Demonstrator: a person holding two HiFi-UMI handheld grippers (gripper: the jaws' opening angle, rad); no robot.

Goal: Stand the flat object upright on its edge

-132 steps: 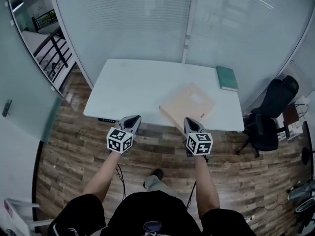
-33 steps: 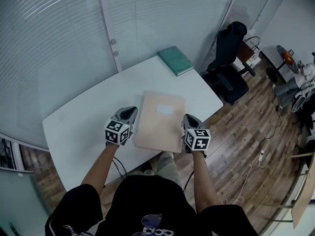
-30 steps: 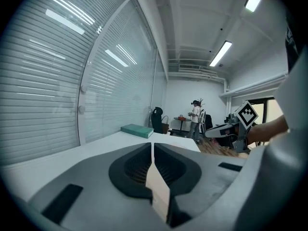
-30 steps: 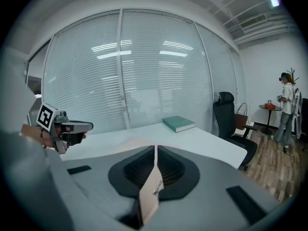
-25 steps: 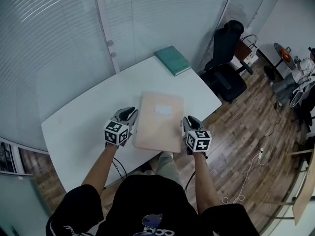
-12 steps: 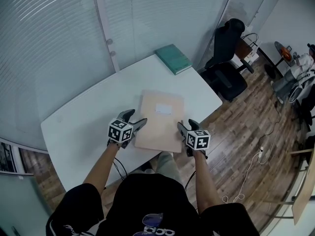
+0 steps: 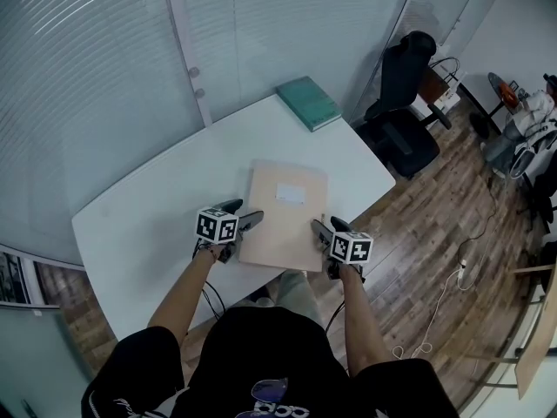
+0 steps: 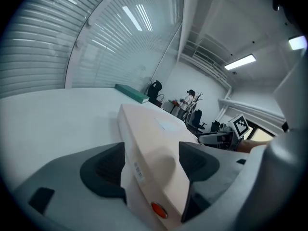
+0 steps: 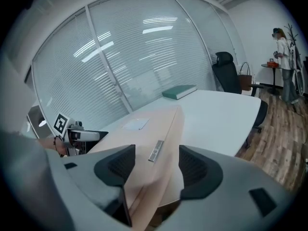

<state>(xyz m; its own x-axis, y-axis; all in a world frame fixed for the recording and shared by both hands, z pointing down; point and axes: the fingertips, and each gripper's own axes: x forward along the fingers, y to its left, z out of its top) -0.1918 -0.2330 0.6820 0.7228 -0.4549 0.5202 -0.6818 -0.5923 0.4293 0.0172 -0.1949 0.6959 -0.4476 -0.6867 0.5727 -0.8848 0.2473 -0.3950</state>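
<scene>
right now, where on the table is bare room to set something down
Free: the left of the table, from the beige folder to its edge, and the strip between folder and green book. Crowded: the near edge round the folder.

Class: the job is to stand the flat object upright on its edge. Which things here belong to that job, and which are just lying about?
In the job:
beige folder
left gripper and right gripper, jaws opening astride its side edges

Lying about:
green book
office chair
</scene>
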